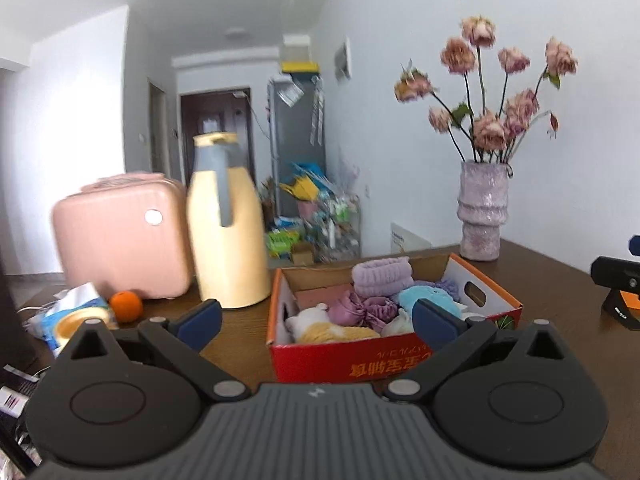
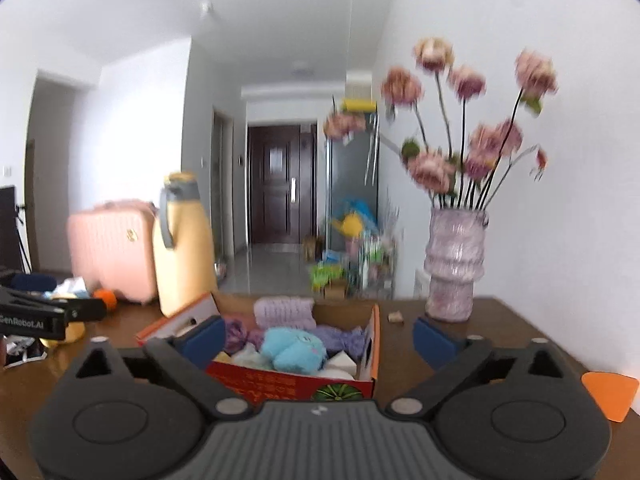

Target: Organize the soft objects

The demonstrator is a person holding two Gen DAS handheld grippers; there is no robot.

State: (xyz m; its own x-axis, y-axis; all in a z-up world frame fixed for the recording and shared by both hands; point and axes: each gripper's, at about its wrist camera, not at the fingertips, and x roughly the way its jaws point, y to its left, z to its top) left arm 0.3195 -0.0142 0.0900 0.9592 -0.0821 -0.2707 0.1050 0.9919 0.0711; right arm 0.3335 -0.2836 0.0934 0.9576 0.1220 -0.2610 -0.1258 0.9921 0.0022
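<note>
A red and orange cardboard box (image 1: 348, 364) (image 2: 288, 384) sits on the brown table and is filled with soft things. Inside lie a lilac knitted band (image 1: 382, 276) (image 2: 285, 311), a light blue plush (image 1: 426, 300) (image 2: 294, 350), purple cloth (image 1: 360, 310) and a white and yellow plush (image 1: 328, 326). My left gripper (image 1: 316, 322) stands open in front of the box with nothing between its blue pads. My right gripper (image 2: 318, 338) is also open and empty, on the near side of the box. The left gripper's body (image 2: 36, 314) shows at the left edge of the right wrist view.
A yellow jug (image 1: 226, 224) and a pink case (image 1: 120, 240) stand left of the box, with an orange (image 1: 126, 306) and a tissue pack (image 1: 76, 314). A pink vase of flowers (image 1: 482, 212) (image 2: 454, 264) stands at the back right. An orange card (image 2: 610, 394) lies at right.
</note>
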